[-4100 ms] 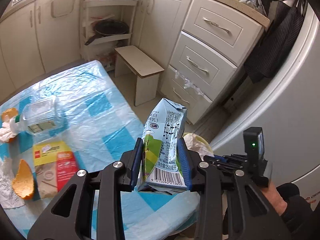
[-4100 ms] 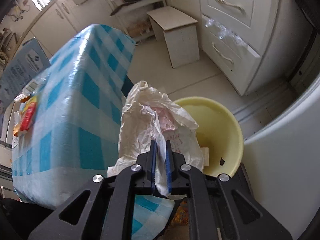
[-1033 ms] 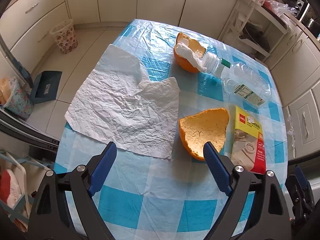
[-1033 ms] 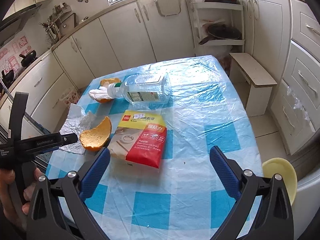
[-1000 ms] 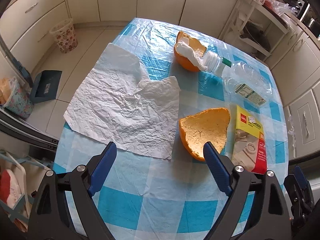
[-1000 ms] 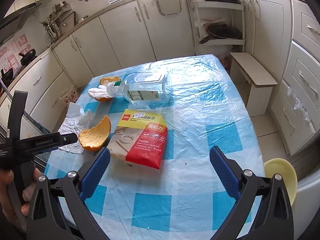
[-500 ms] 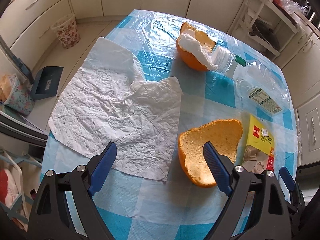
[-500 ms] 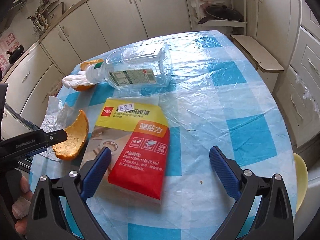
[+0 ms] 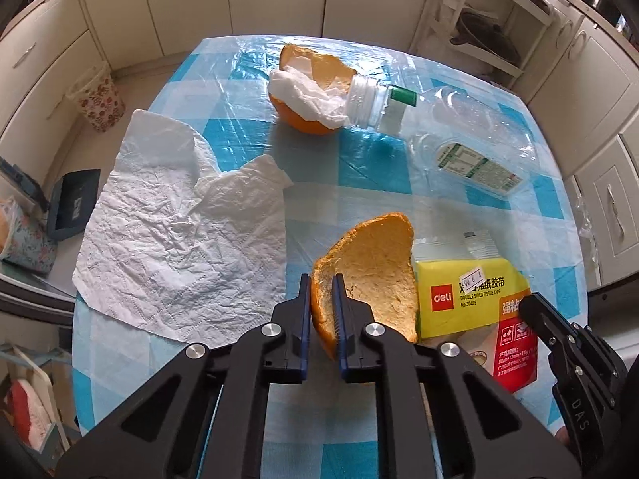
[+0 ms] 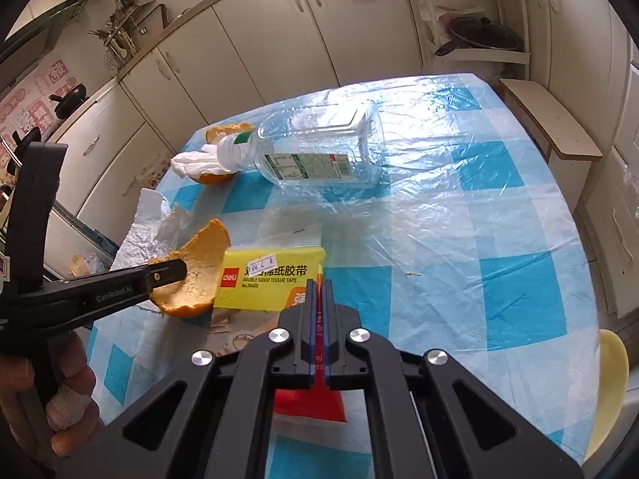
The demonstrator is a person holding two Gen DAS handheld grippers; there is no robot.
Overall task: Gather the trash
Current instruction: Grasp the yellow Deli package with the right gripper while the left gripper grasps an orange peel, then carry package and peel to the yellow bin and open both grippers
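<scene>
The light, bendy orange peel (image 9: 371, 275), low in the middle of the frame on the bench (image 9: 359, 183), is pinched at its thin rim by the just-closed left gripper (image 9: 321, 291), while the floppy tape packet (image 10: 271, 283) is pinched at its edge by the just-closed right gripper (image 10: 319, 291).

Both grippers angle steeply down, the left gripper (image 9: 322, 299) has just been closing and now pinches the orange peel (image 9: 371, 275) edge, while the right gripper (image 10: 318, 299) just clamped onto the tape packet (image 10: 267, 279).
</scene>
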